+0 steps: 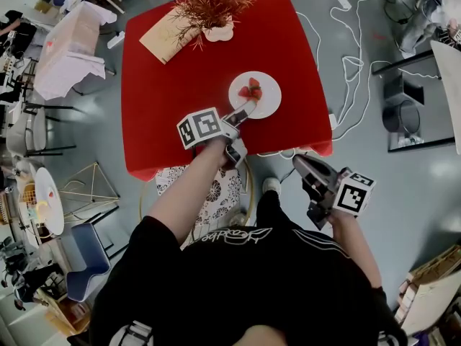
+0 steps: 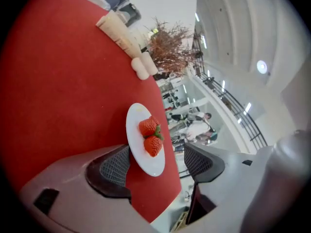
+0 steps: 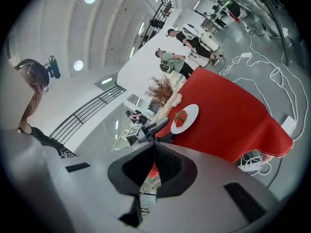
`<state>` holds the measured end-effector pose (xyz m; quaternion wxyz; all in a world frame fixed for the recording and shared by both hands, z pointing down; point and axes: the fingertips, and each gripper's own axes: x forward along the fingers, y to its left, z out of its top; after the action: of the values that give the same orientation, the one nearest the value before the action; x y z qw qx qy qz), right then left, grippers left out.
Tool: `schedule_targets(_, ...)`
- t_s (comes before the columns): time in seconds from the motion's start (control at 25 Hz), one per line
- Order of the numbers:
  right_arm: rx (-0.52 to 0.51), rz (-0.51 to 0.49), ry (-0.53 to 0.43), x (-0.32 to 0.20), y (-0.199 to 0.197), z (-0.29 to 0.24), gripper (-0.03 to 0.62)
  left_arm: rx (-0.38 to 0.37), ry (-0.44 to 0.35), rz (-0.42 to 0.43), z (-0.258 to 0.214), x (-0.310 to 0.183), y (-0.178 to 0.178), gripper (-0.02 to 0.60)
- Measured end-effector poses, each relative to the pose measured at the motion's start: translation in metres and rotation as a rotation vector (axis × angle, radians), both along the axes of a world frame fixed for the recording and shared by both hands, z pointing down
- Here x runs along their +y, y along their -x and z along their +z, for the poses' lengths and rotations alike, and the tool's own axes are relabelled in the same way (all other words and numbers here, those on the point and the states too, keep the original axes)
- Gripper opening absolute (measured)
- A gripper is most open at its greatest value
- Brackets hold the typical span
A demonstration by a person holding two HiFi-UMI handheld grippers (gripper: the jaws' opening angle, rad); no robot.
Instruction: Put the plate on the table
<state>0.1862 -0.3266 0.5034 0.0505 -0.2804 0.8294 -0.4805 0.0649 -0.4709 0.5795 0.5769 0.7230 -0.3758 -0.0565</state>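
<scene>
A white plate (image 1: 254, 94) with strawberries (image 1: 251, 90) rests on the red table (image 1: 166, 114), near its front right side. My left gripper (image 1: 240, 114) reaches to the plate's near rim. In the left gripper view its jaws stand wide apart, and the plate (image 2: 145, 140) lies flat on the cloth with its near edge between the pads (image 2: 115, 166); neither pad presses on it. My right gripper (image 1: 302, 166) hangs off the table's front right corner, above the floor. Its jaws (image 3: 154, 154) are shut with nothing in them. The plate (image 3: 184, 119) shows far off in the right gripper view.
A white vase of dried reddish branches (image 1: 216, 27) and a beige mat (image 1: 167, 36) sit at the table's far side. A chair with a patterned cushion (image 1: 209, 186) stands at the near edge. Cables (image 1: 349, 63) run over the floor at right. People (image 3: 170, 62) stand beyond the table.
</scene>
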Motion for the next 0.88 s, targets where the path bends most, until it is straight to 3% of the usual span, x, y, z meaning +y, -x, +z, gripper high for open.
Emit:
schedule_targets(0.24,0.004,-0.009,-0.002,-0.002,0.001,0.003,0.008,-0.253,-0.111,0.203,0.003,0.012,-0.010,0.337)
schedule_targets(0.52,0.013,-0.020,0.006,-0.002,-0.004,0.007,0.008,-0.520,-0.177,0.398,0.018,0.029,-0.011,0.337)
schedule_targets(0.64,0.009,-0.029,0.006,-0.003,-0.002,0.008,0.008,-0.586,-0.187,0.433,0.021,0.032,-0.011,0.336)
schedule_targets(0.88,-0.002,-0.057,0.006,-0.001,0.006,0.005,0.008,-0.647,-0.172,0.449,0.023,0.039,-0.003,0.336)
